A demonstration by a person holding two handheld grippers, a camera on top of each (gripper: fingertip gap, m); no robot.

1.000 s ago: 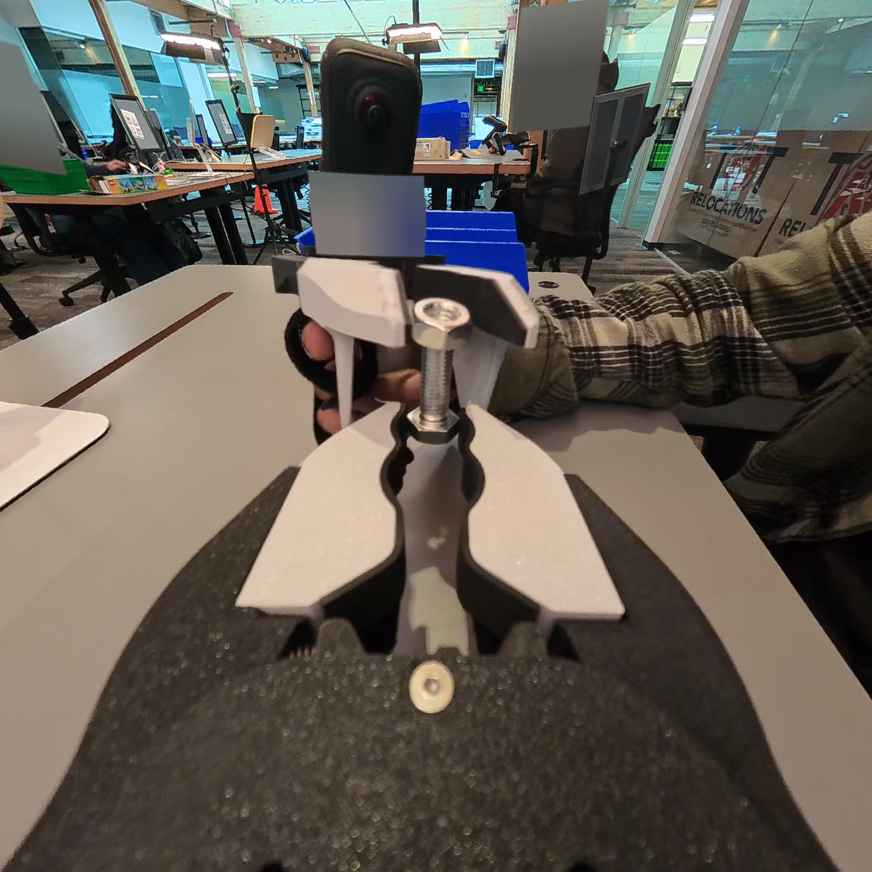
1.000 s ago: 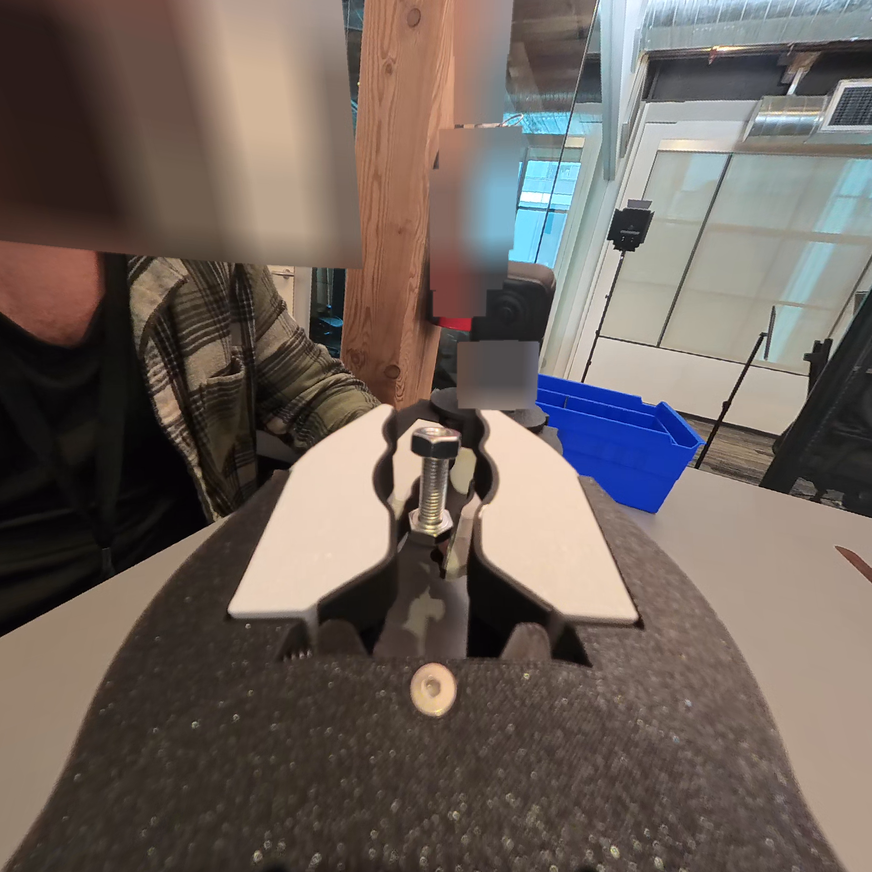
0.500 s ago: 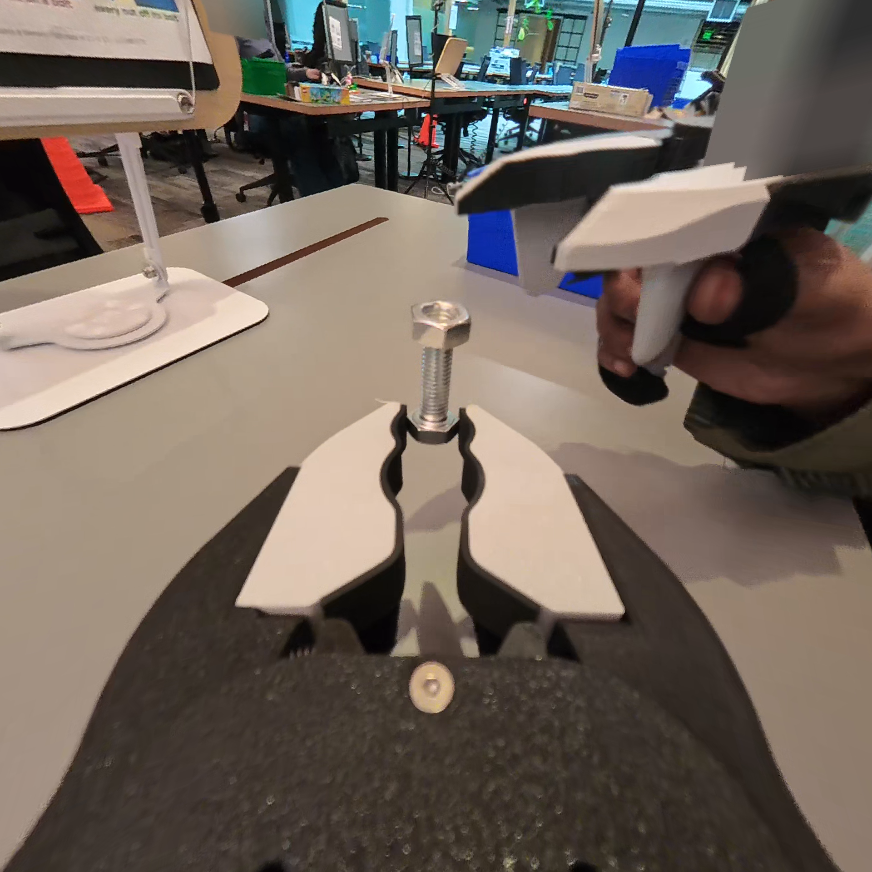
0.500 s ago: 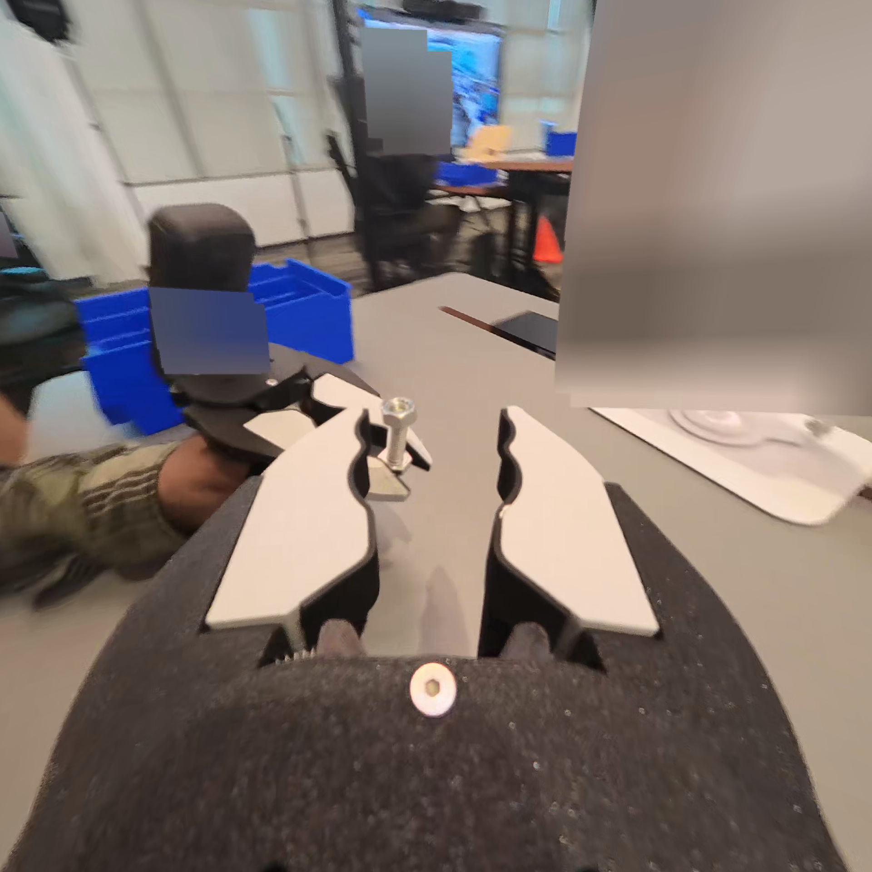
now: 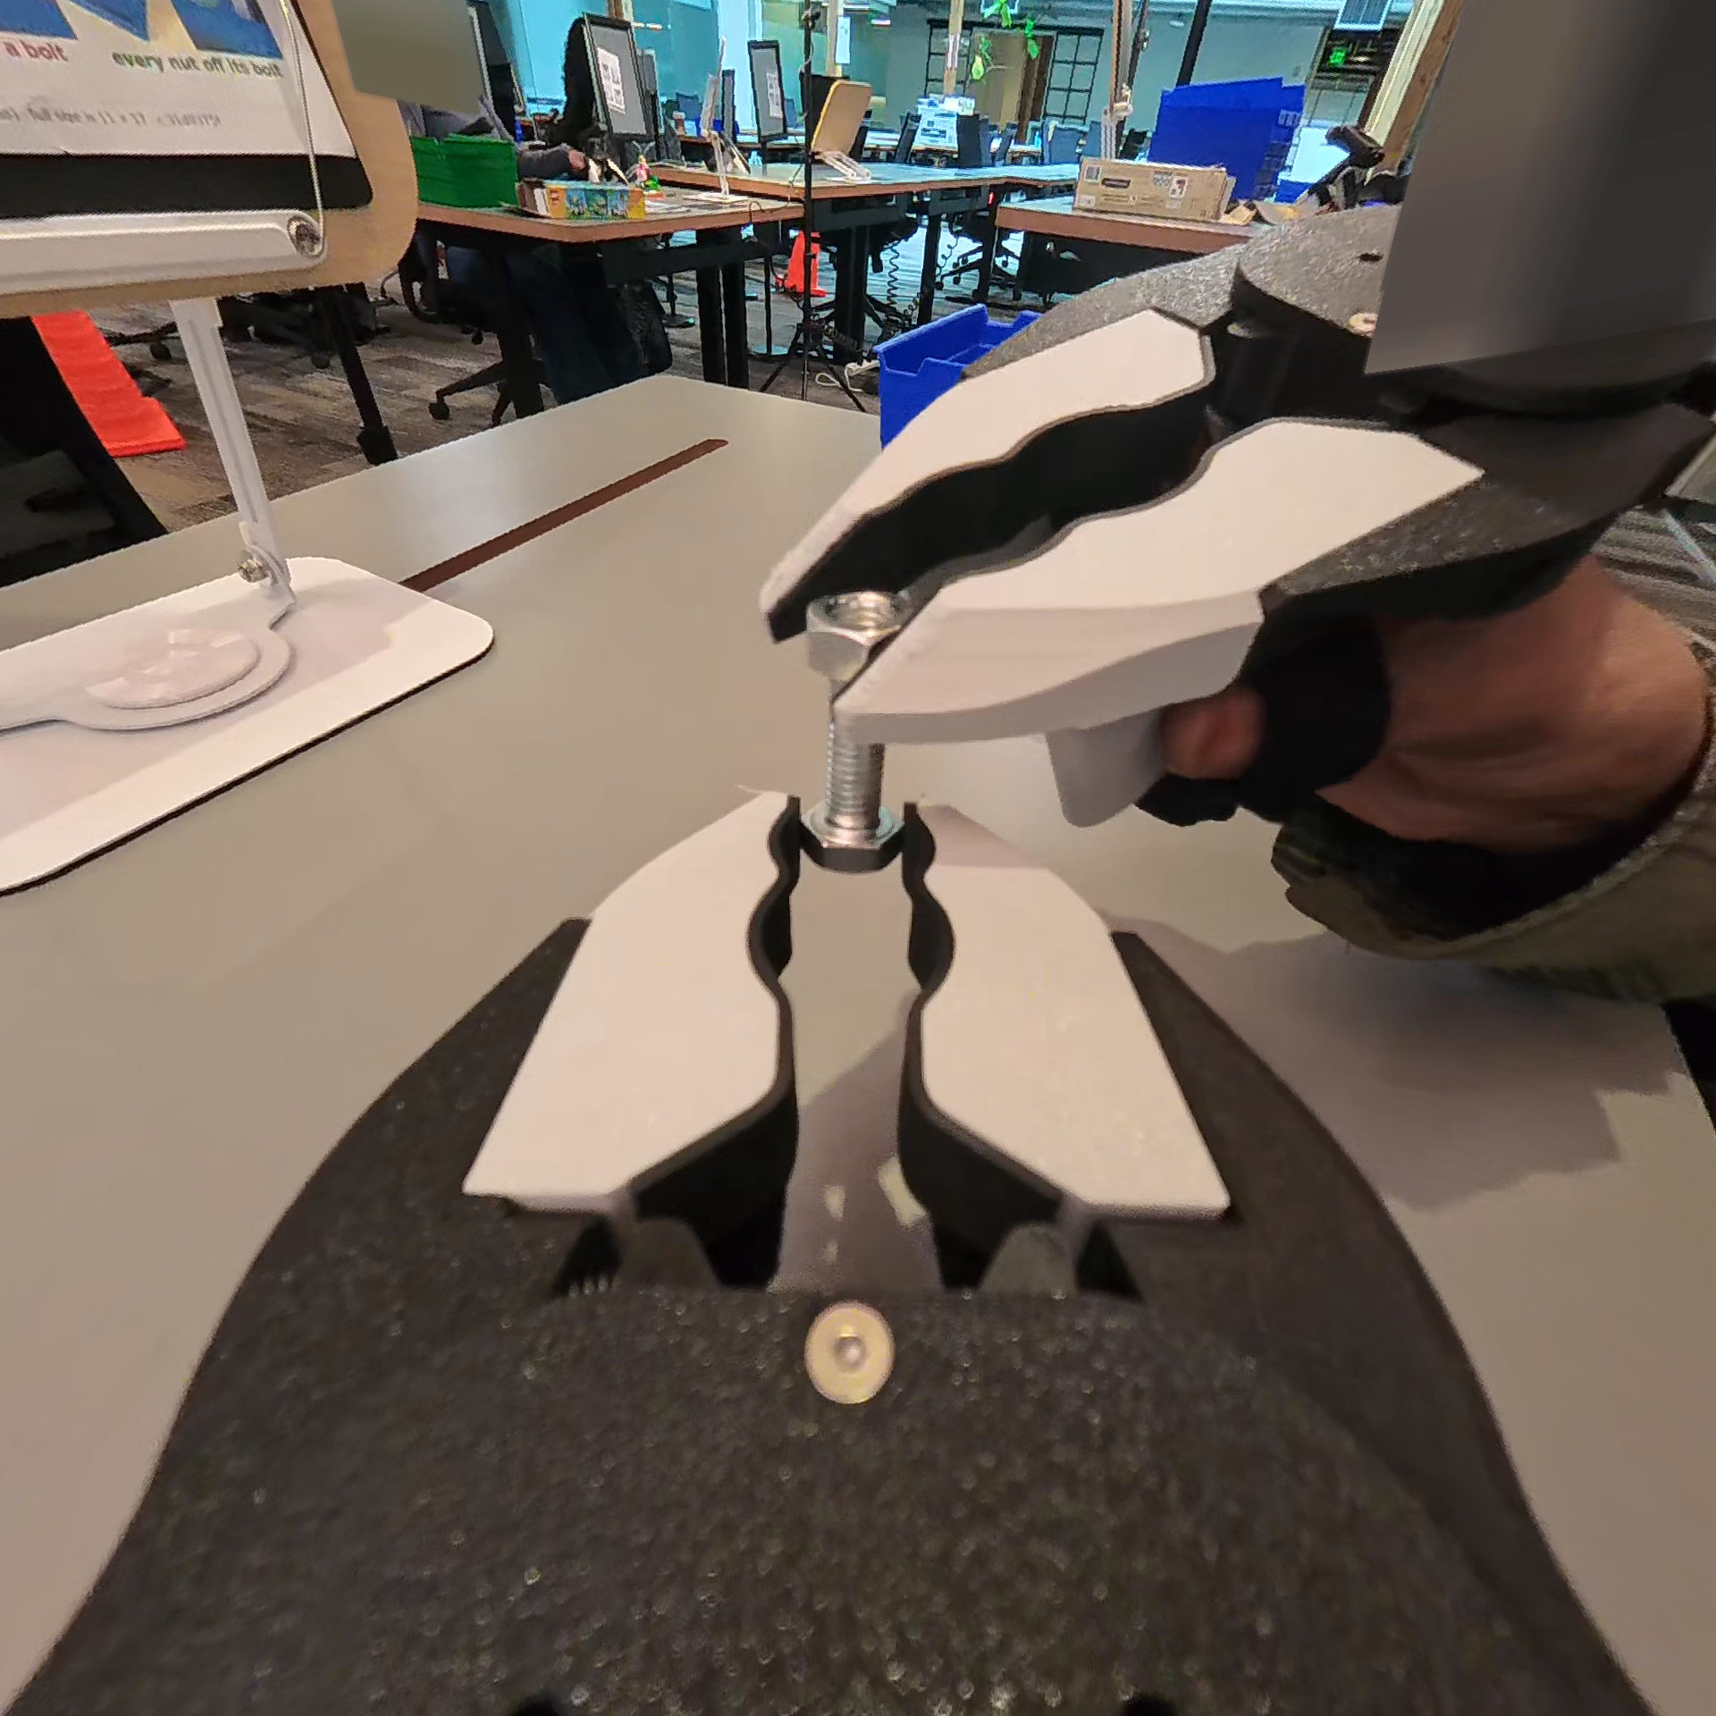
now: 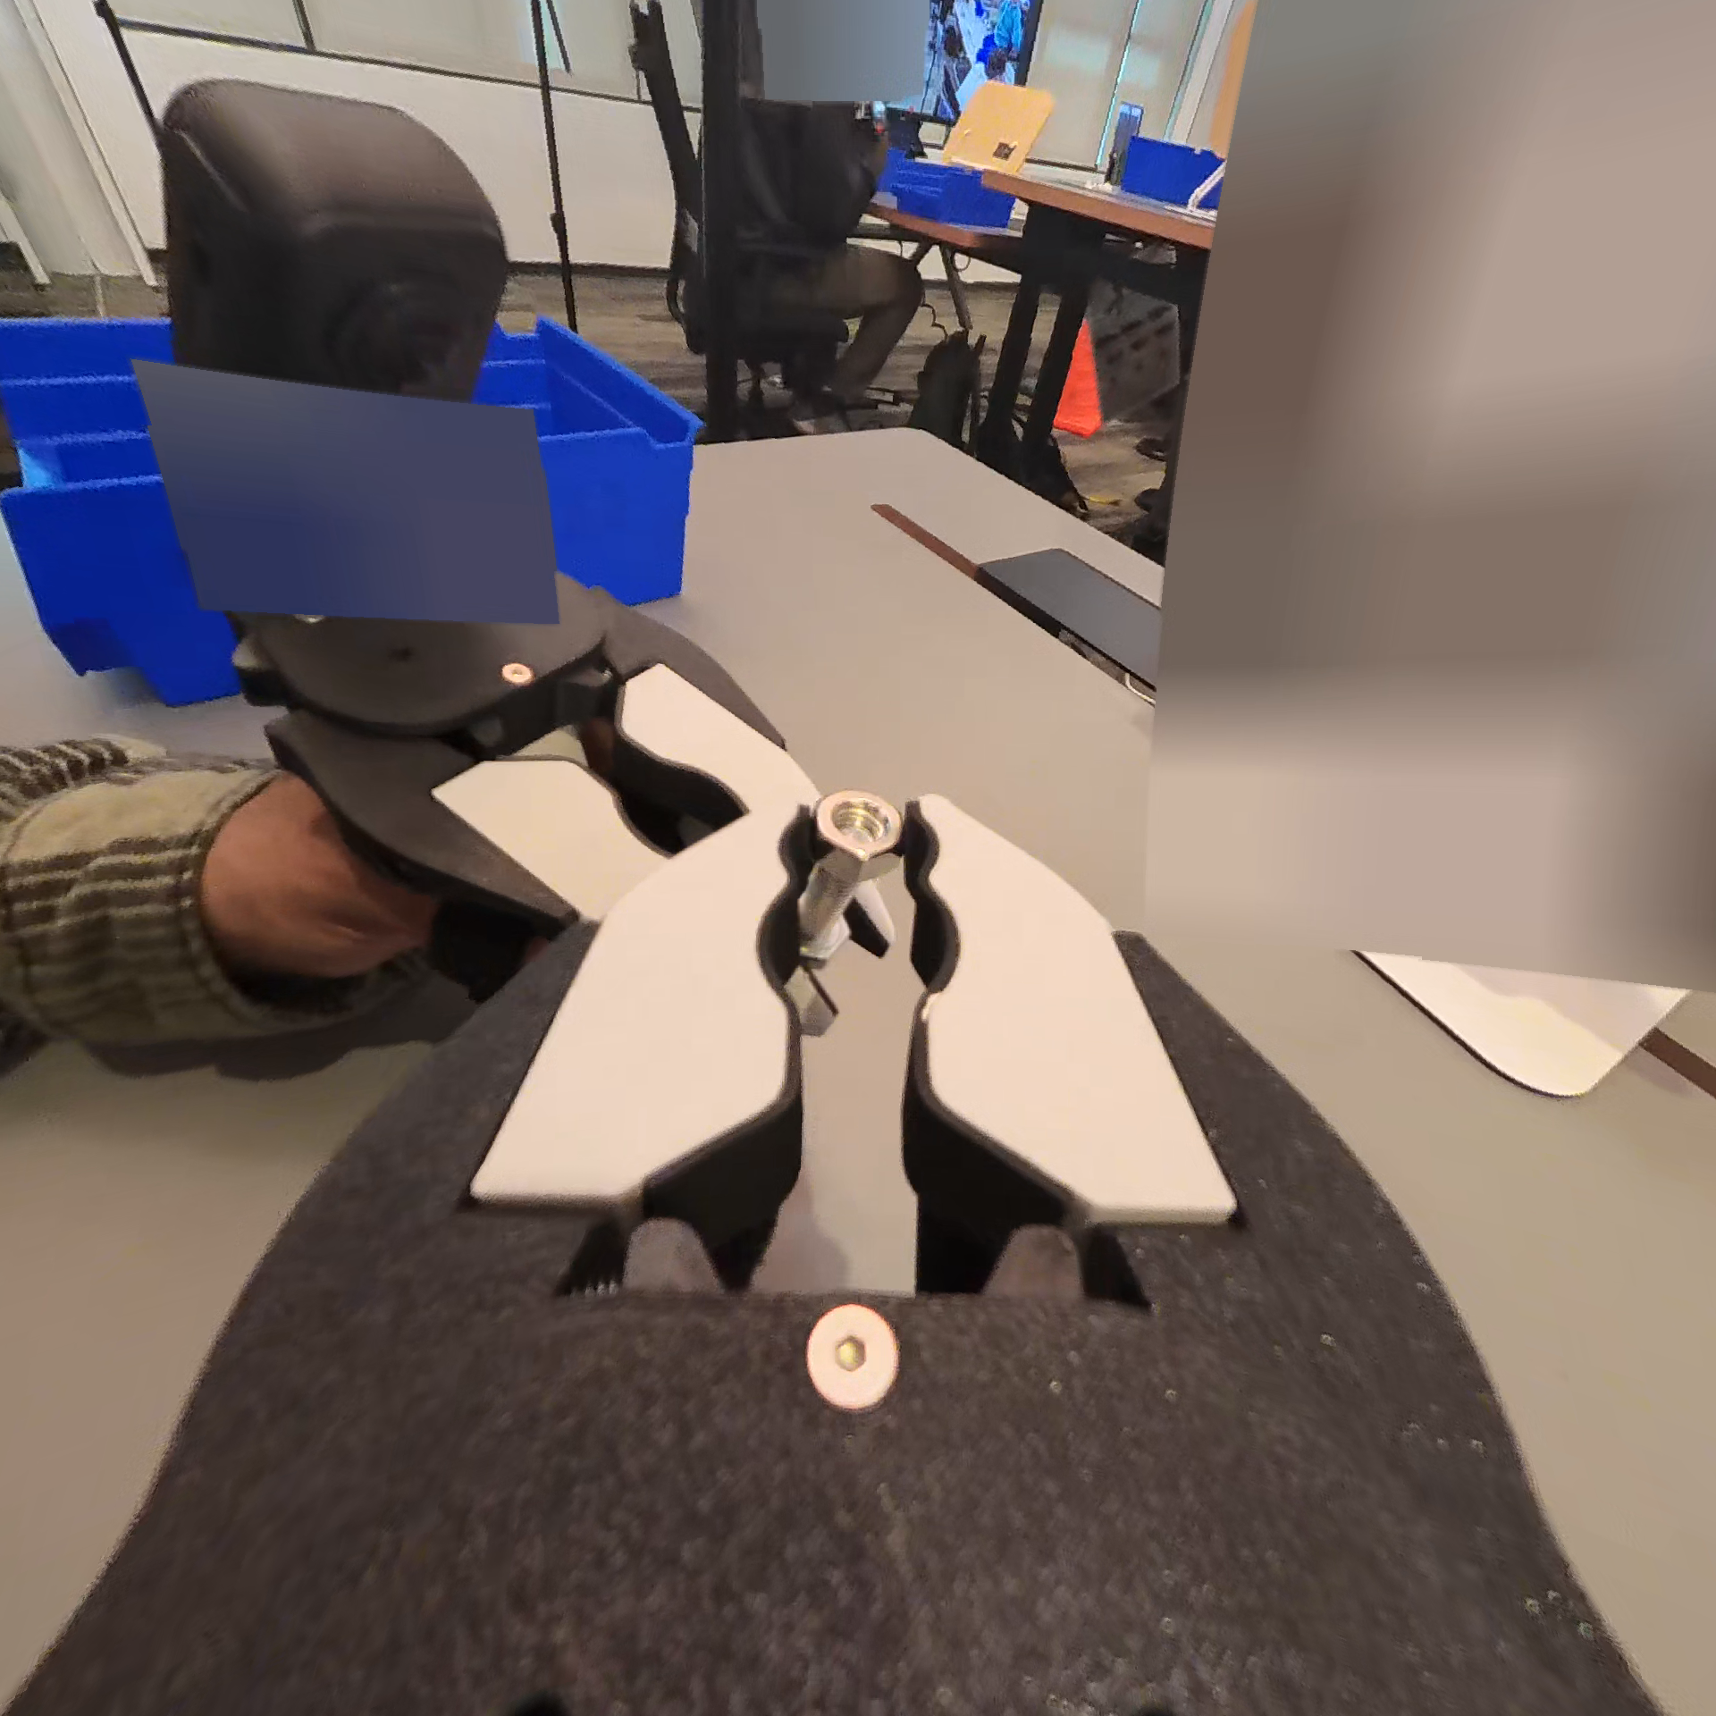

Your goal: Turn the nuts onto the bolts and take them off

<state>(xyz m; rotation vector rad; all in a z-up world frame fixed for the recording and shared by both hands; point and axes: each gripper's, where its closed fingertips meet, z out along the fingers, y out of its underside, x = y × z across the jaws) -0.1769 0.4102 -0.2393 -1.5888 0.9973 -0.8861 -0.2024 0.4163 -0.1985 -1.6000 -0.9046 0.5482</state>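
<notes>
A silver bolt (image 5: pixel 856 767) stands upright over the grey table (image 5: pixel 279 975). My left gripper (image 5: pixel 847 828) is shut on the hex end at the bolt's bottom (image 5: pixel 847 843). A nut (image 5: pixel 852 633) with an open threaded hole sits at the top of the bolt. My right gripper (image 5: pixel 840 650) comes in from the right and is shut on that nut. In the right wrist view the nut (image 6: pixel 856 826) sits between my right gripper's tips (image 6: pixel 856 822), the bolt shaft (image 6: pixel 825 905) runs down below it, and the left gripper's fingers (image 6: pixel 692 734) reach in from the left.
A white sign stand base (image 5: pixel 232 650) lies on the table at the left. Blue bins (image 6: pixel 613 455) stand at the table's far edge. A dark flat device (image 6: pixel 1068 594) lies beside a brown strip (image 5: pixel 557 511) in the tabletop. Desks and chairs fill the room beyond. Across from one pair of fingers to the other is roughly 4 cm.
The right gripper let go of the nut, swung open to the right side, then closed on the nut again from there. The left gripper kept its hold on the bolt's bottom end.
</notes>
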